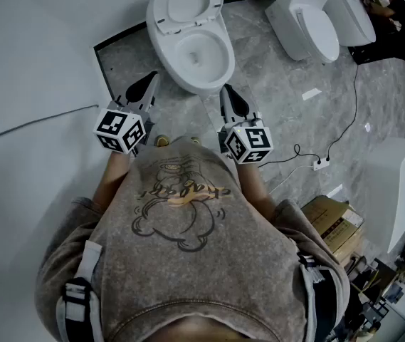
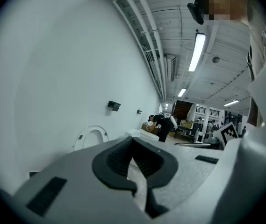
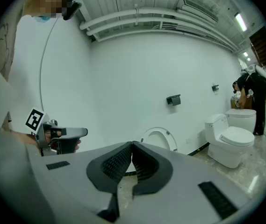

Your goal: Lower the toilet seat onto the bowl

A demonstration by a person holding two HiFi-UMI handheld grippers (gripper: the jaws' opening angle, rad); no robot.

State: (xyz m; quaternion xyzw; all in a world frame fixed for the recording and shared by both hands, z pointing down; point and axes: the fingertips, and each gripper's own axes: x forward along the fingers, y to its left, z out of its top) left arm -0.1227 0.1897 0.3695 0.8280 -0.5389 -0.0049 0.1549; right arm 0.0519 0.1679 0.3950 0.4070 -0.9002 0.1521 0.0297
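Observation:
A white toilet stands against the wall, its seat (image 1: 186,0) raised upright over the open bowl (image 1: 201,54). The seat also shows in the left gripper view (image 2: 89,136) and in the right gripper view (image 3: 159,137), leaning on the wall. My left gripper (image 1: 149,78) is held just short of the bowl's near left side, jaws shut and empty (image 2: 132,139). My right gripper (image 1: 226,91) hangs at the bowl's near right side, also shut with nothing in it (image 3: 132,144). Neither gripper touches the toilet. The left gripper (image 3: 60,135) appears in the right gripper view too.
Two more white toilets (image 1: 307,21) stand to the right, with a person (image 1: 396,7) bending beyond them. A power strip and cable (image 1: 321,164), a cardboard box (image 1: 336,226) and a white case (image 1: 394,191) lie on the floor at right. The wall (image 1: 31,48) runs close on the left.

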